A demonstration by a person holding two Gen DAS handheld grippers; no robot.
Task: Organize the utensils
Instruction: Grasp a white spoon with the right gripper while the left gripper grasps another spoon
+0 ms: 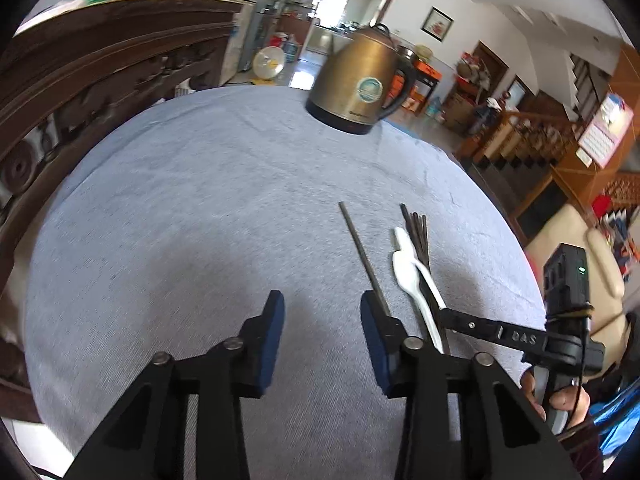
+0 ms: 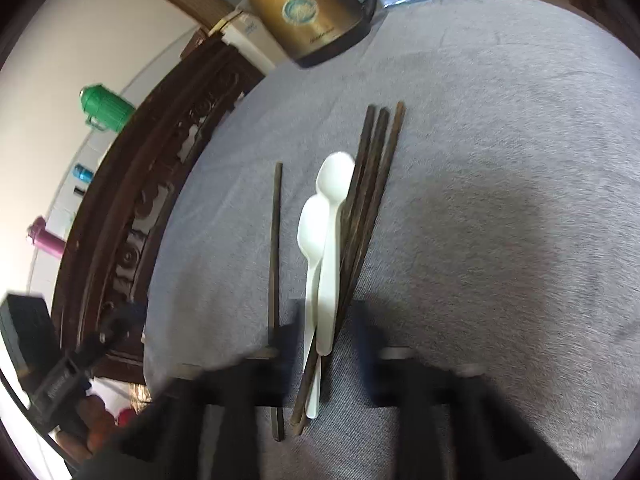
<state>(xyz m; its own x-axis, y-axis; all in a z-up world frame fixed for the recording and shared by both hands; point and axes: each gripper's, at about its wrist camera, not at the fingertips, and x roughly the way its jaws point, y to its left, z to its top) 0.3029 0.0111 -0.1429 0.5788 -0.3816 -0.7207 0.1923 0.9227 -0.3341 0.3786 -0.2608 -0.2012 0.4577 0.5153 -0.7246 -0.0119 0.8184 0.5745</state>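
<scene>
- On the grey-covered tabletop (image 1: 200, 208), the utensils lie in a loose cluster: two white spoons (image 2: 326, 232) overlapping each other, with a bundle of dark chopsticks (image 2: 370, 200) touching them on their 3 o'clock side.
- One lone chopstick (image 2: 276, 248) lies just beside the spoons at their 9 o'clock, apart from the bundle and roughly parallel to it.
- A brass-coloured kettle (image 1: 356, 84) stands well apart, toward 12 o'clock at the far edge of the tabletop.
- From the right wrist view, the right tool (image 2: 326, 344) sits low over the near ends of the spoons and bundle, its fingers spread either side of them; it is blurred, and it seems open with nothing clamped.
- From the left wrist view, the left tool (image 1: 322, 336) is wide open and empty, above bare cloth, with the lone chopstick running under its right-hand finger (image 1: 374, 336).
- My reading: the gathering step is in hand, with the spoons and most chopsticks already grouped and the stray one not yet joined.
- Next likely calls for closing on the stray chopstick near its end, or nudging it sideways toward 3 o'clock, keeping it parallel so the bundle isn't scattered.
</scene>
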